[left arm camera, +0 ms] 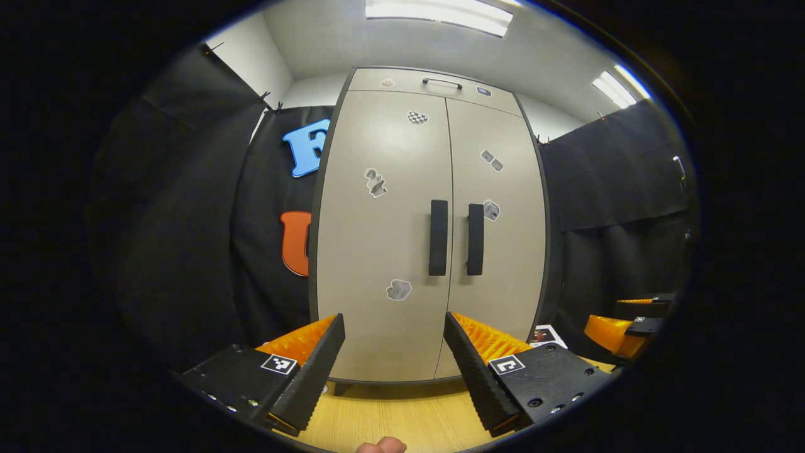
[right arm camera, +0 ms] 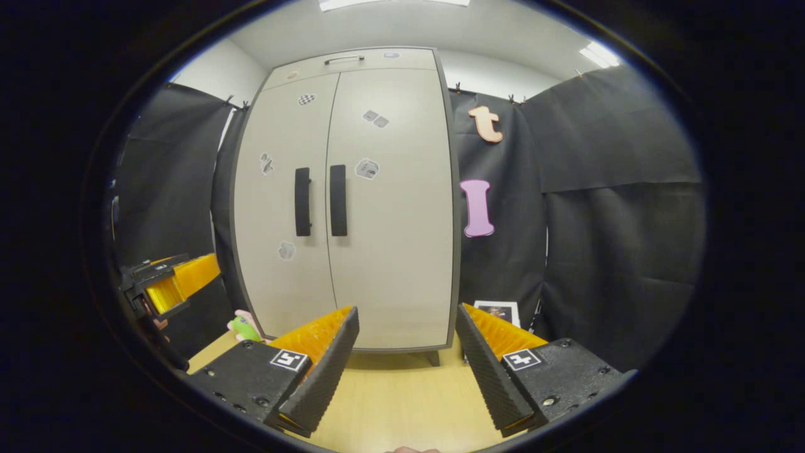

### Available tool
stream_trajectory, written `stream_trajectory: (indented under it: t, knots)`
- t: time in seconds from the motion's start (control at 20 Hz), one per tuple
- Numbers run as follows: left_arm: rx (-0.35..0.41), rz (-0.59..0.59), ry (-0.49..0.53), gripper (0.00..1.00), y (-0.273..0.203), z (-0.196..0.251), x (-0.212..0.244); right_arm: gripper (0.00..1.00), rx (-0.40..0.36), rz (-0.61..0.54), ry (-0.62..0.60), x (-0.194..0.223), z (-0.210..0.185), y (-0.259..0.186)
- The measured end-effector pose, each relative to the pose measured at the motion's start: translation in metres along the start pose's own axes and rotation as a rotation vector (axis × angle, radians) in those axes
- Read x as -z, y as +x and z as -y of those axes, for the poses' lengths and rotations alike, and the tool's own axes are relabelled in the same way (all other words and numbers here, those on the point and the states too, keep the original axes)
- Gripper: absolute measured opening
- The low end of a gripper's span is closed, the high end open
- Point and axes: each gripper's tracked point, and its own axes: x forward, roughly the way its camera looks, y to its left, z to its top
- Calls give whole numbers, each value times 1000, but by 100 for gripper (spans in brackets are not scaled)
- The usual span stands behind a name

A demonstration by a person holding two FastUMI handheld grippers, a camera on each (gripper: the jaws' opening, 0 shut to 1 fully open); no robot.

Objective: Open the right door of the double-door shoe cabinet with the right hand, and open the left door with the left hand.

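left hand-held gripper (left arm camera: 394, 352) spread, right hand-held gripper (right arm camera: 407, 346) spread, empty

Two wide black blocks are seen on the left gripper (left arm camera: 394, 352) and on the right gripper (right arm camera: 407, 352). A small black-and-white square marker and round screws are found on each block.
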Motion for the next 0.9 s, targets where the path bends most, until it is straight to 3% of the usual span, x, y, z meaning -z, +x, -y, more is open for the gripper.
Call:
stream_trajectory:
  t: [0.35, 0.6, 0.9]
  knots:
    - [-14, 1, 38, 95, -18, -6, 3, 95, -97, 84, -33, -61, -32, 34]
    - [9, -42, -3, 95, -45, -1, 24, 95, -153, 94, -41, -94, -72, 81]
    - [13, -113, -35, 95, -67, 0, 53, 98, -129, 106, -84, -124, -100, 158]
